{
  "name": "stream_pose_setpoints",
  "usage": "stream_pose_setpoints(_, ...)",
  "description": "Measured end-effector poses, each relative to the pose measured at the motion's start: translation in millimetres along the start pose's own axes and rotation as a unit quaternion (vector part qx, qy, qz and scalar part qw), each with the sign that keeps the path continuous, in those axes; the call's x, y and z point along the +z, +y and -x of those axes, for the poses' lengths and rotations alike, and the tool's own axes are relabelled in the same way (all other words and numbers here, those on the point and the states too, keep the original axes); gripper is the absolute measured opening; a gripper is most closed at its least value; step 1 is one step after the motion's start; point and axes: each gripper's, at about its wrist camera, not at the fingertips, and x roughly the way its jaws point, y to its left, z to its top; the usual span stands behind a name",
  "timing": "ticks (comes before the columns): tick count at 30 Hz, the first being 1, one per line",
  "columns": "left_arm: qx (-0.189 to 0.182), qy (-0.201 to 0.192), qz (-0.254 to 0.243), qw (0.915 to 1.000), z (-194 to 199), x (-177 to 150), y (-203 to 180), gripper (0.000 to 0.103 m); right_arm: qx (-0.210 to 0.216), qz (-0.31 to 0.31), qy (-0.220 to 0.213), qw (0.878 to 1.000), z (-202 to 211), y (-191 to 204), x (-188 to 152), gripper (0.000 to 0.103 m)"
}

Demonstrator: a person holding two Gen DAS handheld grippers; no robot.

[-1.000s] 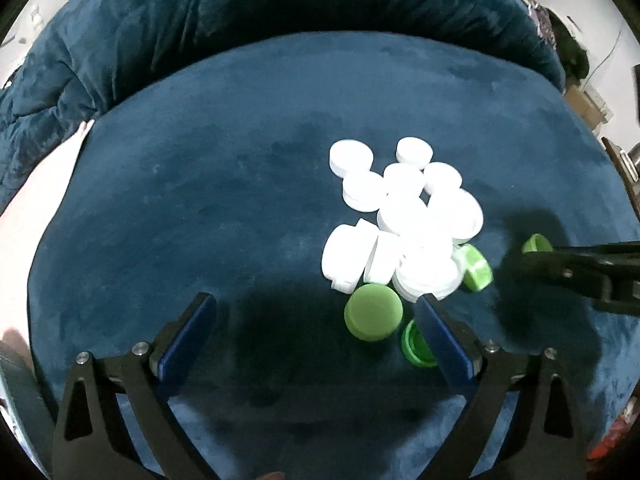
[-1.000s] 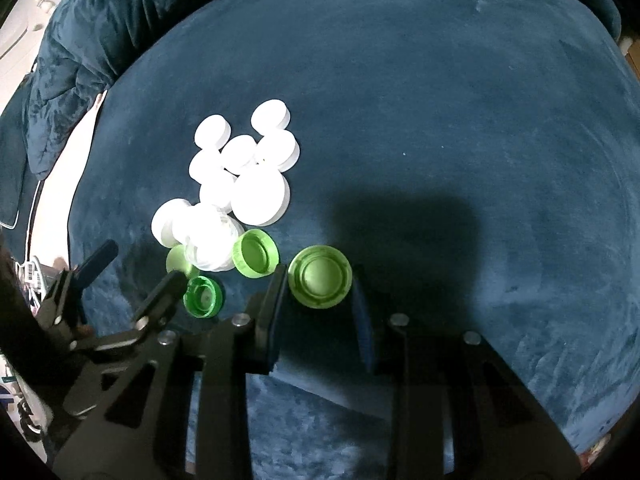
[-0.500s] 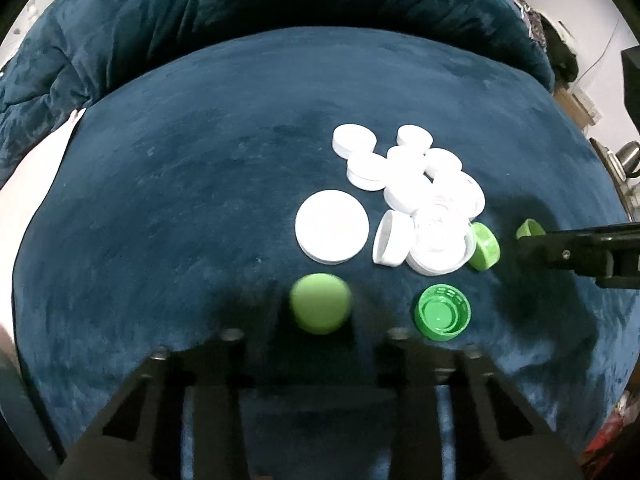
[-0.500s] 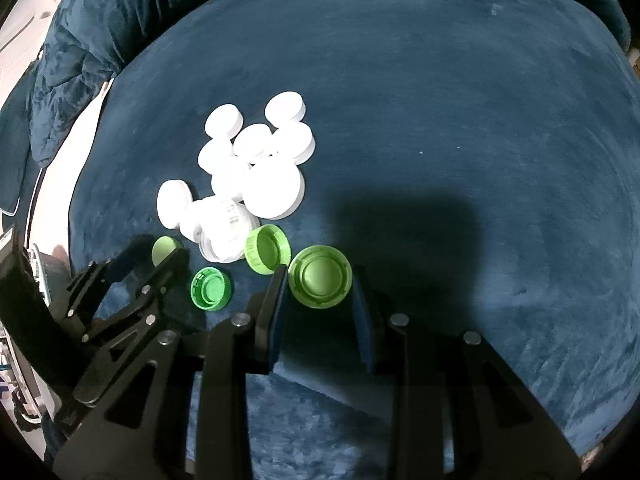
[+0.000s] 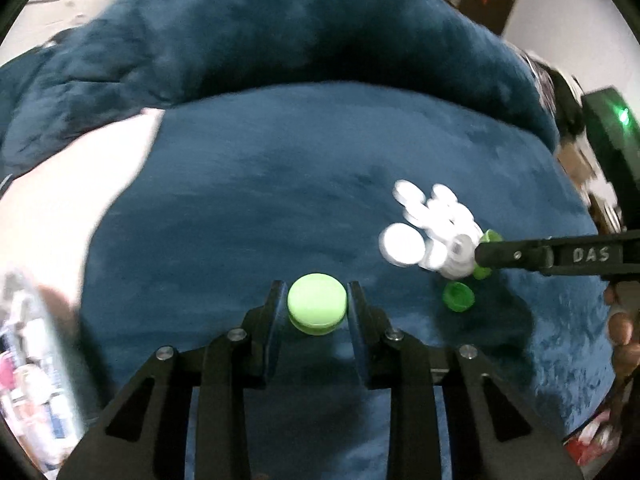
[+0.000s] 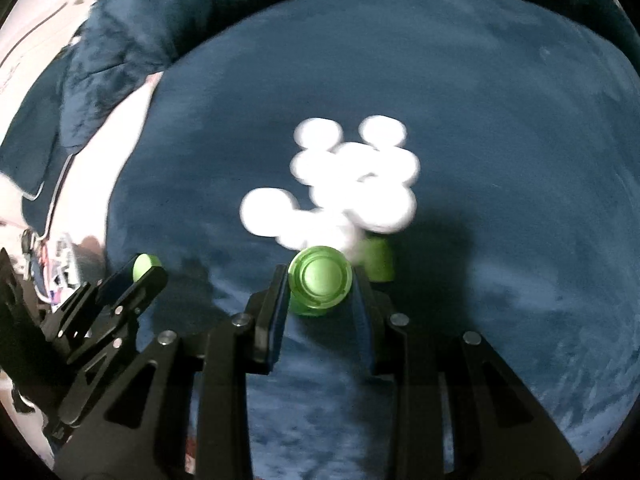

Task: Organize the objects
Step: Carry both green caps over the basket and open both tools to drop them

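My left gripper (image 5: 316,286) is shut on a light green cap (image 5: 317,308), dome side up, held above the blue velvet cushion (image 5: 240,220). My right gripper (image 6: 319,276) is shut on a darker green cap (image 6: 320,286), hollow side up. In the right wrist view the left gripper (image 6: 138,276) shows at the lower left with its cap (image 6: 144,265). Blurred white caps (image 6: 352,184) lie in a pile just beyond the right gripper, with one green cap (image 6: 378,265) beside it. In the left wrist view the right gripper (image 5: 482,254) reaches in from the right beside the white pile (image 5: 428,228).
A small green cap (image 5: 459,297) lies hollow side up on the cushion near the pile. The cushion's raised back (image 5: 280,40) curves behind. A hand (image 5: 620,328) shows at the right edge. Pale floor and clutter lie to the left.
My left gripper closed on the light green cap, lifted it and carried it left, away from the pile. My right gripper, holding its green cap throughout, rose and shifted toward the white pile.
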Motion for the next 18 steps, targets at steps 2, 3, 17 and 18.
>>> stream_pose_setpoints(2,0.017,-0.015,0.023,0.9995,20.8,-1.1,28.4,0.031,0.009,0.019,-0.004,1.000,0.5,28.8,1.7,0.031)
stream_pose_setpoints(3,0.028,-0.024,0.040,0.9985,34.0,-3.0,47.9,0.031,0.014,0.028,-0.006,0.999,-0.4,43.2,2.8,0.031)
stream_pose_setpoints(17,0.131,-0.068,0.245,0.9581,139.2,-62.5,275.7,0.030,0.129,0.212,0.027,0.968,-40.2,292.1,-21.1,0.031)
stream_pose_setpoints(18,0.127,-0.067,0.255,0.9561,139.3,-65.4,284.5,0.030,0.136,0.222,0.031,0.965,-42.6,301.9,-24.5,0.031)
